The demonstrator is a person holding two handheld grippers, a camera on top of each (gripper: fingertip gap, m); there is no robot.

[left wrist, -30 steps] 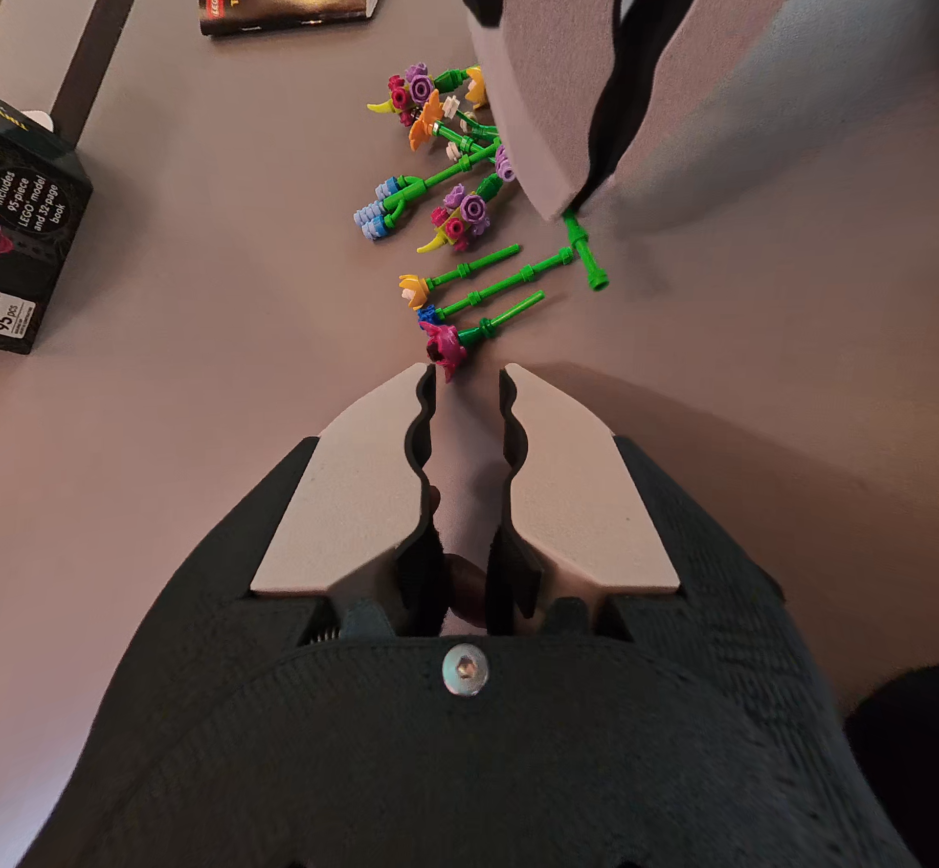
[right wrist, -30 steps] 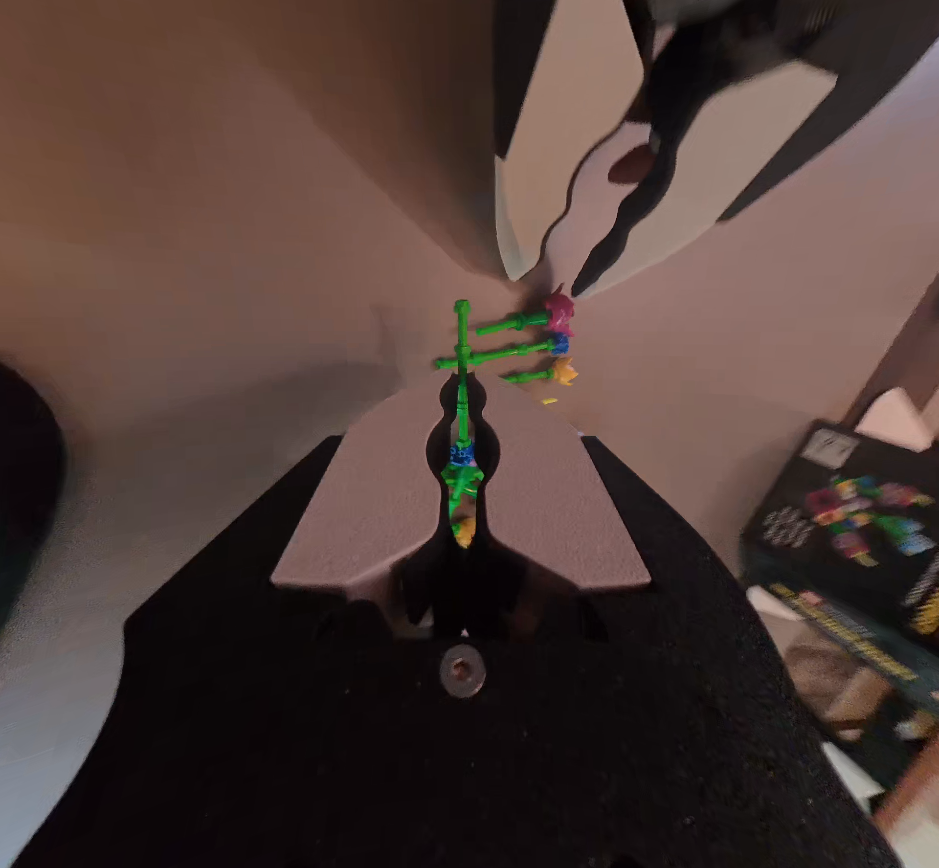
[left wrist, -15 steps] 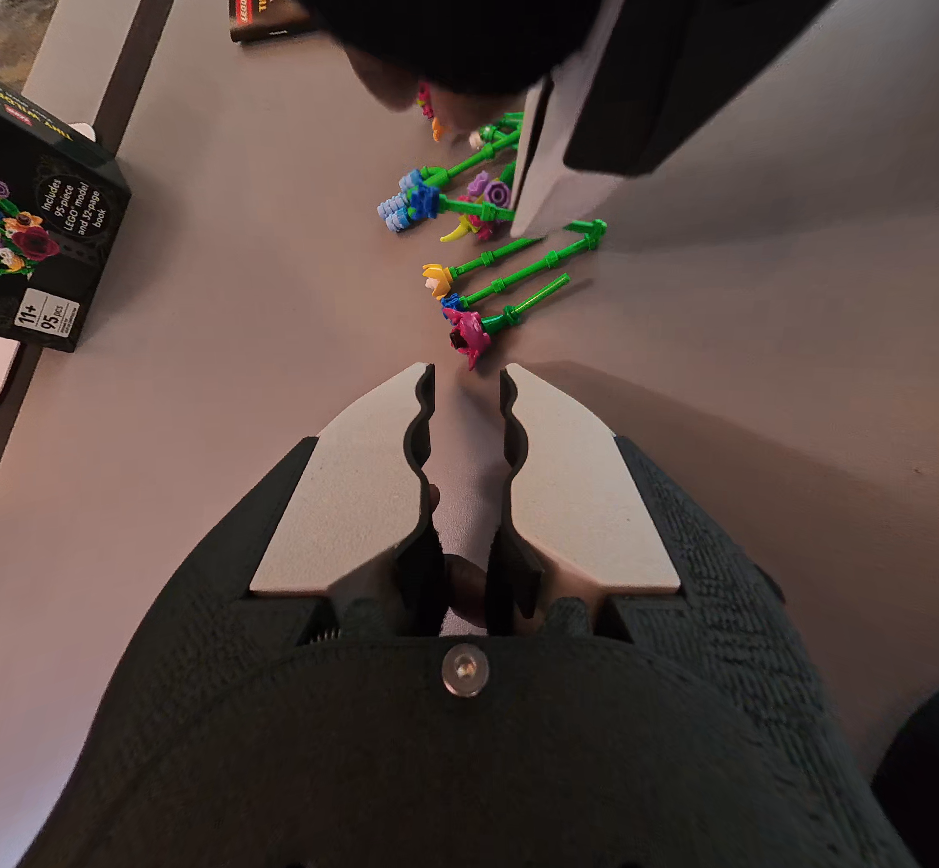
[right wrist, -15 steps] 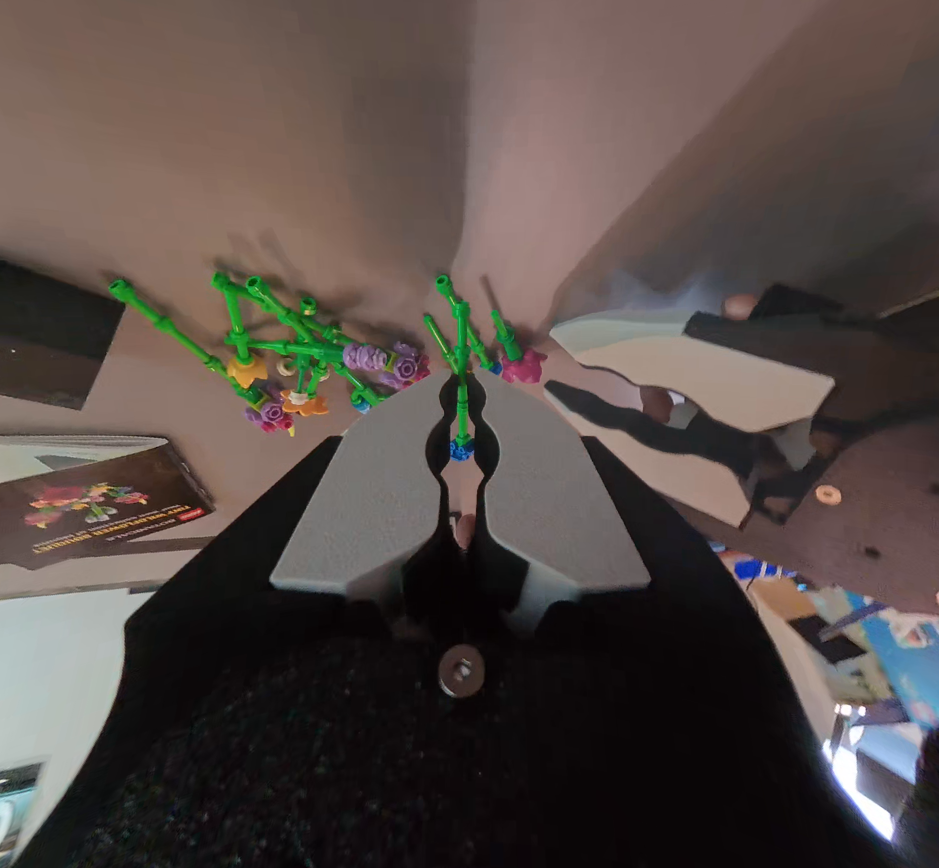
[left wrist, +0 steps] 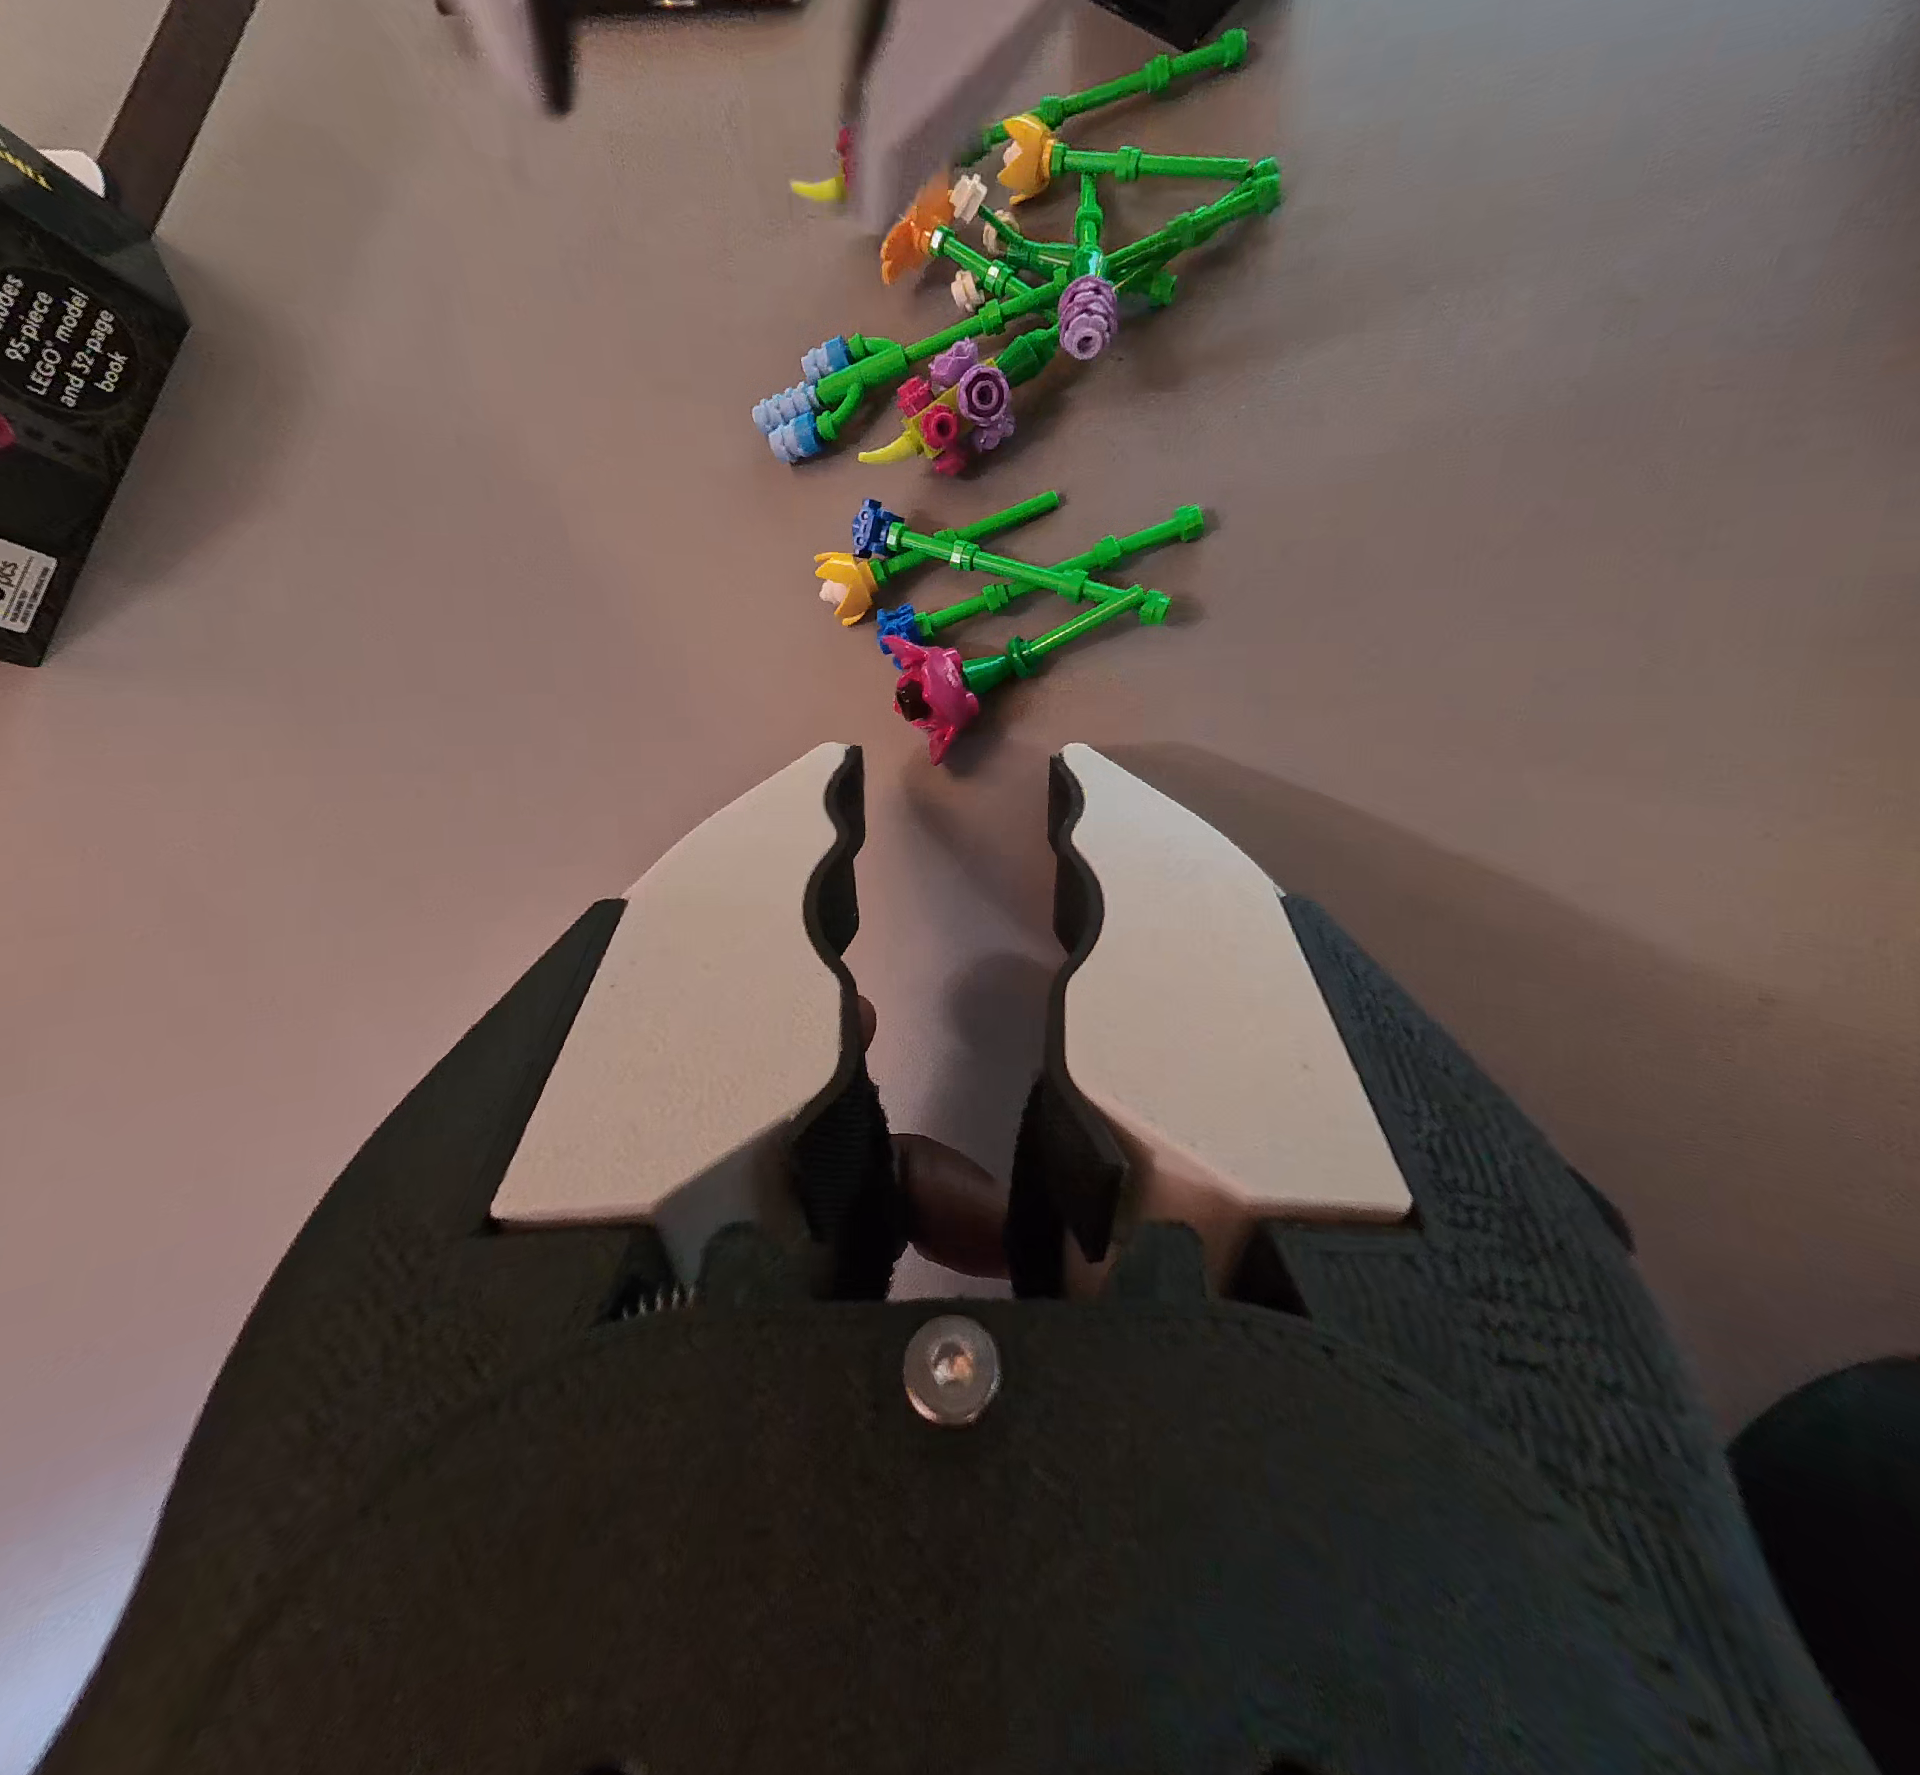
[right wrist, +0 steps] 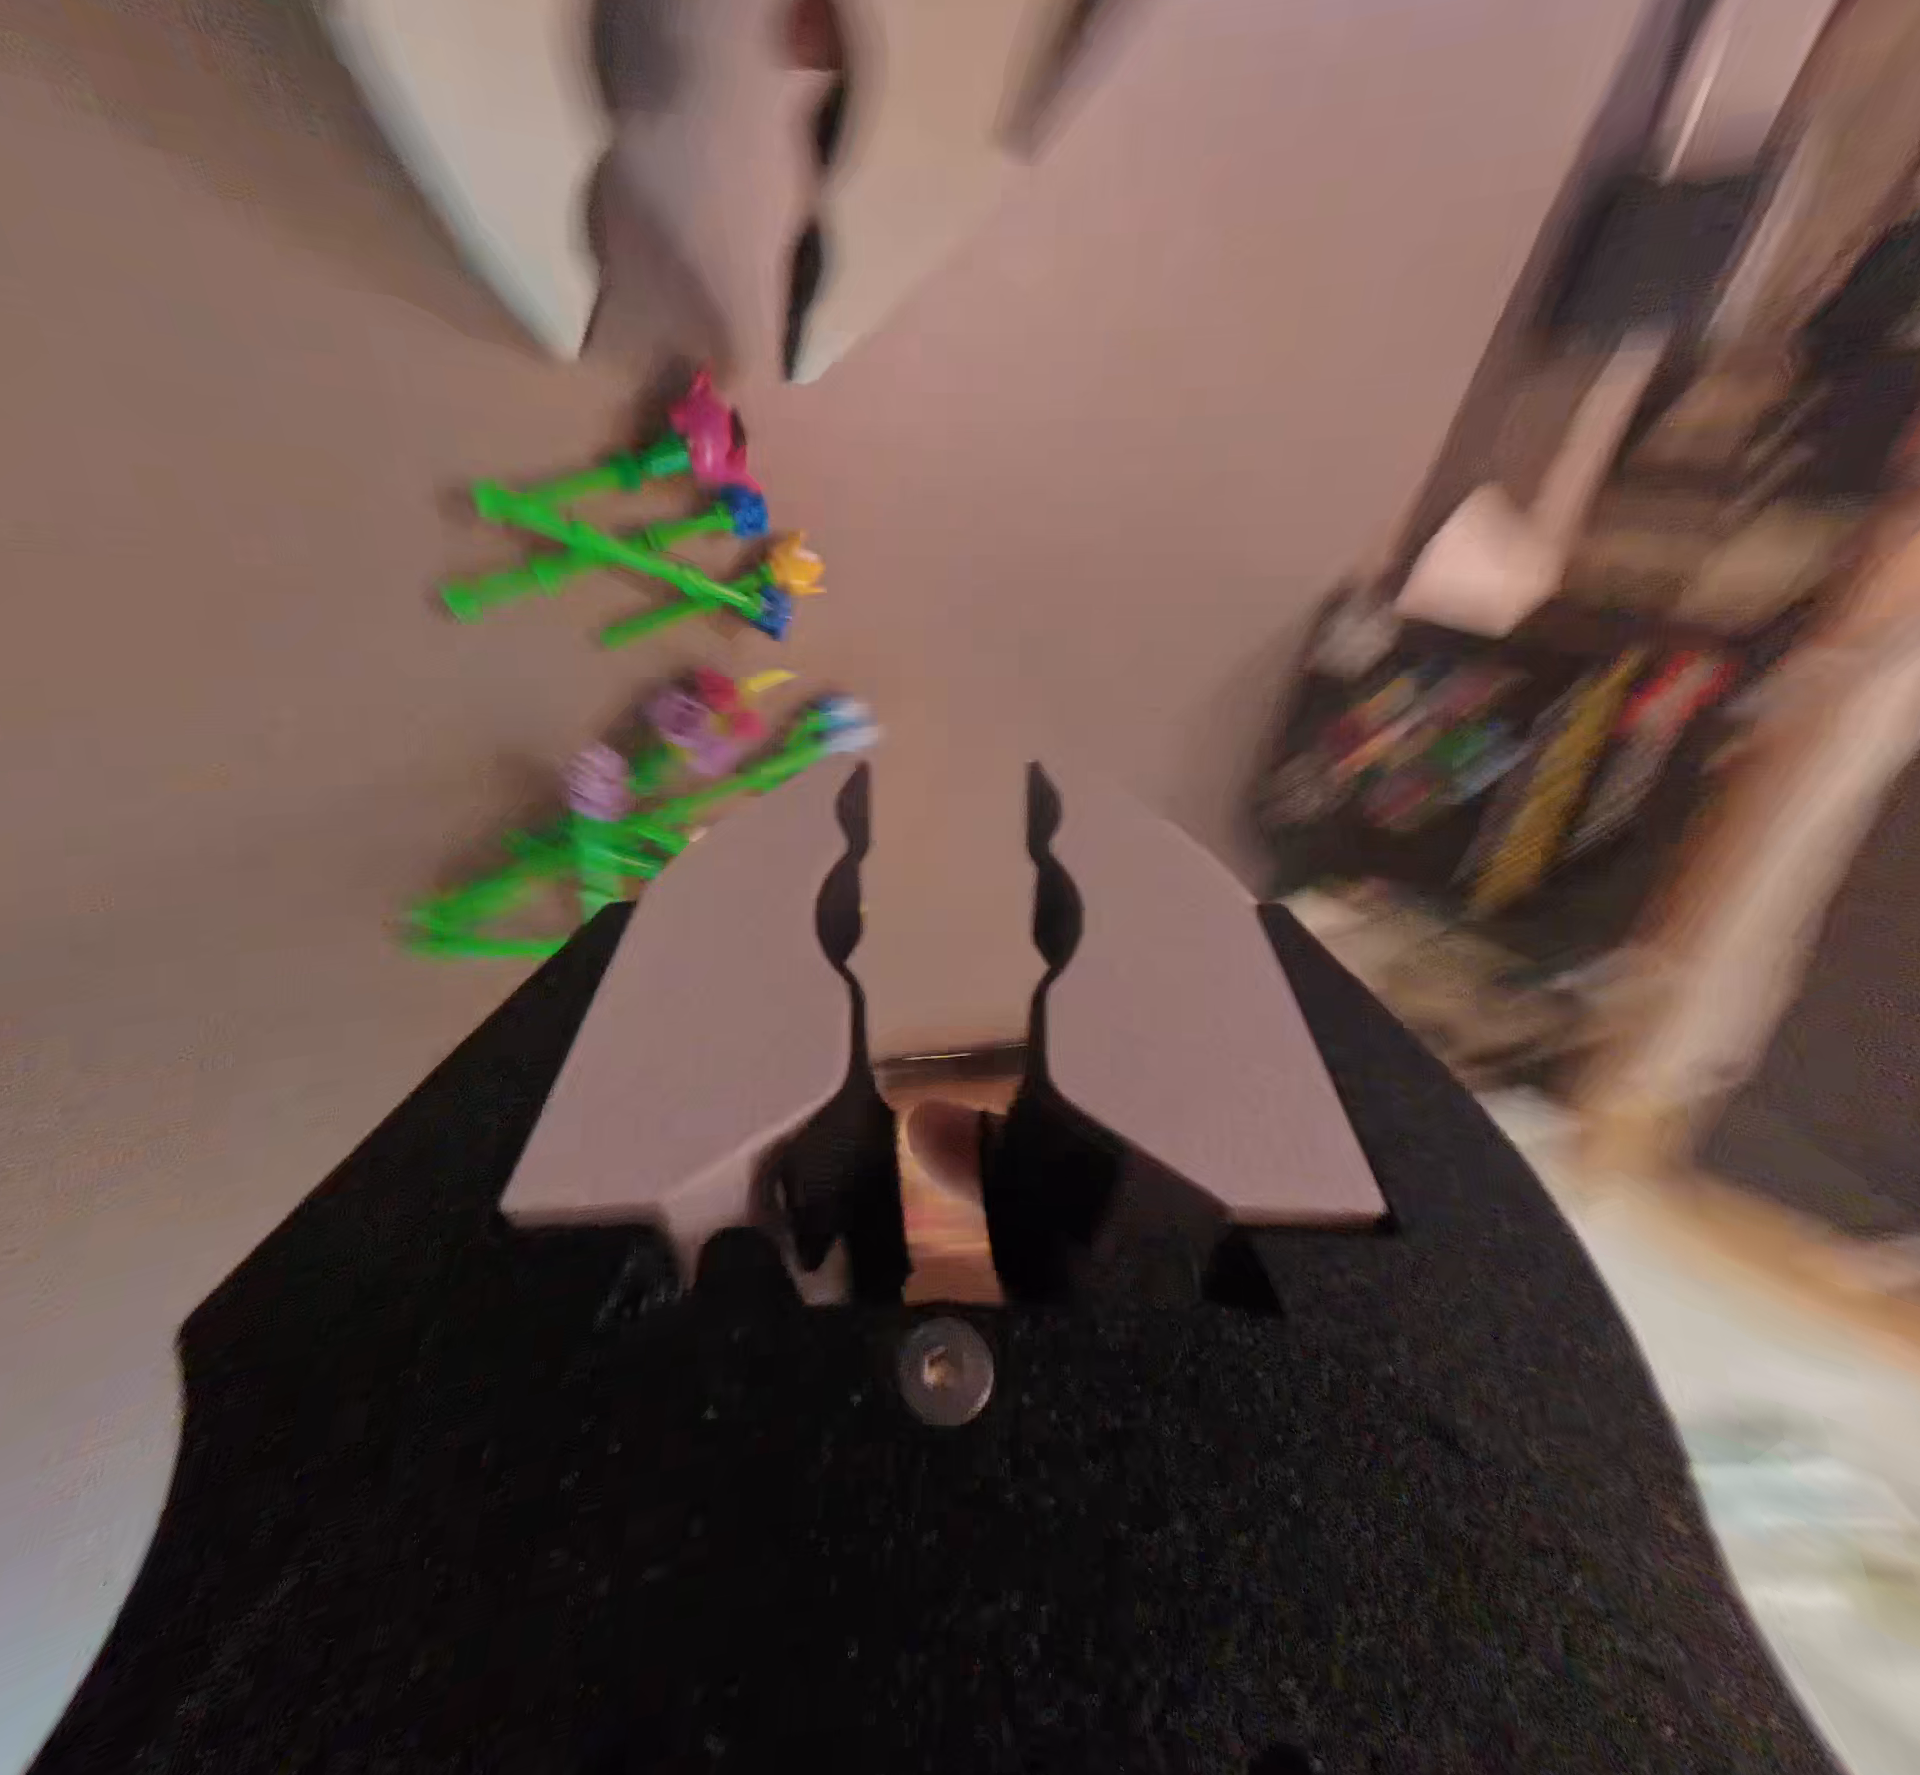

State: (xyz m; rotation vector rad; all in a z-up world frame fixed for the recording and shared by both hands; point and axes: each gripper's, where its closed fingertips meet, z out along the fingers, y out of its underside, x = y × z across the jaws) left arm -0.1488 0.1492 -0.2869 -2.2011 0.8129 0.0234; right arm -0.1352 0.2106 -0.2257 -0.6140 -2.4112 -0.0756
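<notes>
- We see our left gripper (left wrist: 954,759) has pale grey fingers on a textured black body.
- Just ahead of its jaws lies a magenta flower (left wrist: 932,689) with a dark centre and green stem.
- Beyond it lie blue and yellow blooms (left wrist: 852,582), then lilac, orange and light-blue ones.
- The table (left wrist: 468,530) is plain grey-brown.

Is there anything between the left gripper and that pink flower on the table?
Nothing visible. The left gripper has its jaws open and the pink flower lies just past them on bare table.
</notes>
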